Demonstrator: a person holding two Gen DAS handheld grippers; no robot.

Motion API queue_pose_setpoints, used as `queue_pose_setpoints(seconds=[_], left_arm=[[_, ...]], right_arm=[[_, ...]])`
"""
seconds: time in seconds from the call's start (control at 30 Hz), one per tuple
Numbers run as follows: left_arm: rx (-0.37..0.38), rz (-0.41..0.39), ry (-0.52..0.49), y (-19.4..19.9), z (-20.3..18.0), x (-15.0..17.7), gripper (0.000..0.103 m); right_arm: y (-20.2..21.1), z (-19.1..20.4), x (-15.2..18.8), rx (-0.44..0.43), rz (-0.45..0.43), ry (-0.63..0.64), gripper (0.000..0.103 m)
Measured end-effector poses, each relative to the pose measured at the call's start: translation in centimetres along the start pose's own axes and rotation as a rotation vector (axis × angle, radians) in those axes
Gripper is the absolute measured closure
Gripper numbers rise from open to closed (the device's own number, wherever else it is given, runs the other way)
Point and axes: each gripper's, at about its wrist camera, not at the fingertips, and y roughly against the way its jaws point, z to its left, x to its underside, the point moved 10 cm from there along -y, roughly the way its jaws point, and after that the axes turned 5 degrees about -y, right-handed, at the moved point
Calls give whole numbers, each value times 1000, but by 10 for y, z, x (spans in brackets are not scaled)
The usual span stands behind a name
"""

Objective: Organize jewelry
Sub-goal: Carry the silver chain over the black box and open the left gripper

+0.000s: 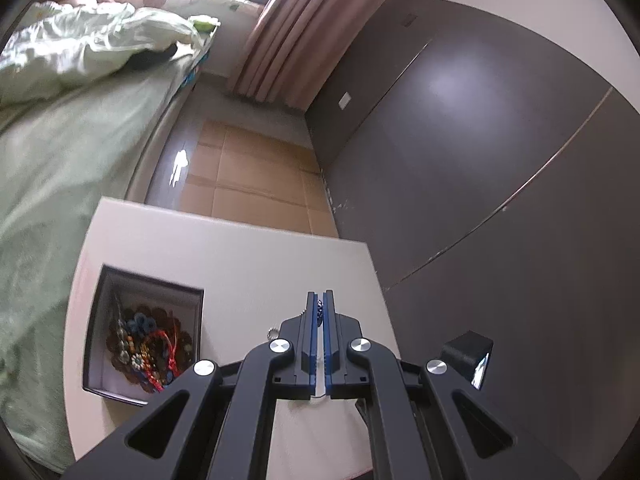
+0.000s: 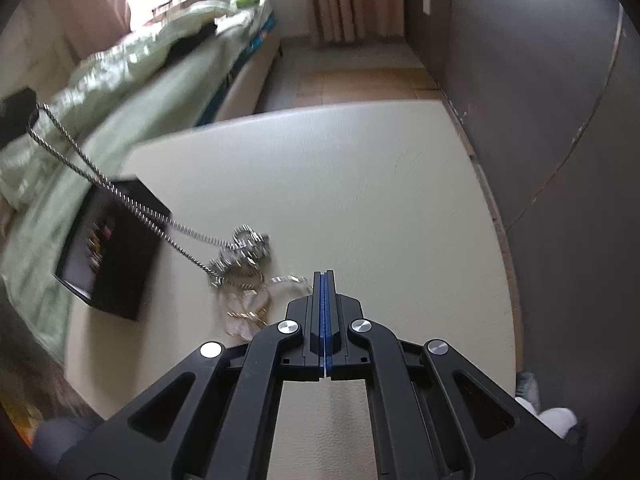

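Observation:
In the left wrist view, my left gripper is shut on a silver chain necklace, held above the white table; a small ring end dangles beside the fingers. An open black jewelry box holding several colourful bracelets and beads sits at the table's left. In the right wrist view, the chain stretches up and left from a pile of silver and gold jewelry on the table, passing over the black box. My right gripper is shut and empty, just right of the pile.
A bed with green bedding lies left of the table. A dark wardrobe wall stands on the right. Pink curtains and a wood-patterned floor are beyond the table's far edge.

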Motion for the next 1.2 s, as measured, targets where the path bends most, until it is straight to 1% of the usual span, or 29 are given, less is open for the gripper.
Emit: queue_pose_setpoints(seconds=[0.1, 0.2, 0.3, 0.33, 0.4, 0.43, 0.47, 0.5, 0.57, 0.67, 0.7, 0.8, 0.87, 0.93, 0.97, 1.0, 1.03, 1.07, 1.1, 1.2], left_arm=[[-11, -14, -25, 11, -7, -7, 103], [-28, -32, -47, 24, -13, -14, 103], [-49, -53, -67, 38, -17, -22, 103], [-54, -59, -71, 42, -18, -25, 103], [-63, -69, -74, 48, -20, -30, 103], [-69, -78, -79, 53, -21, -34, 103], [-74, -86, -83, 57, -22, -38, 103], [-78, -95, -90, 62, -24, -42, 103], [-85, -108, -101, 70, -28, -48, 103], [-100, -124, -115, 81, -31, -56, 103], [-103, -127, -117, 84, -32, -57, 103], [-116, -138, -120, 92, -31, -62, 103], [-122, -142, -123, 97, -30, -64, 103], [-128, -148, -125, 102, -29, -66, 103], [-129, -149, -126, 105, -29, -67, 103], [-129, -151, -126, 106, -29, -67, 103], [-130, -153, -128, 108, -29, -68, 103], [-132, -154, -129, 110, -30, -68, 103], [-133, -156, -131, 112, -31, -68, 103], [-136, -159, -136, 117, -33, -67, 103]], right_arm=[[8, -1, -8, -25, -23, -28, 102], [8, 4, -6, -54, -11, -34, 102], [0, 9, 1, -30, 31, 4, 101], [-1, 13, 4, -25, 35, 22, 98], [-3, 20, 7, -21, 41, 48, 61], [-4, 22, 8, -18, 35, 50, 34], [-4, 24, 6, -10, 19, 56, 31], [-7, 26, 4, -6, 20, 61, 31], [-17, 27, 4, -12, 48, 43, 32], [-33, 24, 3, 21, 91, 7, 32], [-34, 27, 2, 32, 92, 16, 32], [-35, 37, 4, 29, 95, 43, 32], [-38, 40, 9, 61, 108, 73, 32], [-44, 36, 12, 110, 132, 83, 32], [-47, 32, 14, 124, 144, 75, 35], [-46, 30, 14, 121, 138, 65, 39], [-46, 28, 13, 126, 136, 59, 45], [-45, 26, 13, 129, 130, 53, 53], [-44, 25, 13, 120, 127, 44, 56], [-40, 26, 15, 57, 135, -4, 56]])
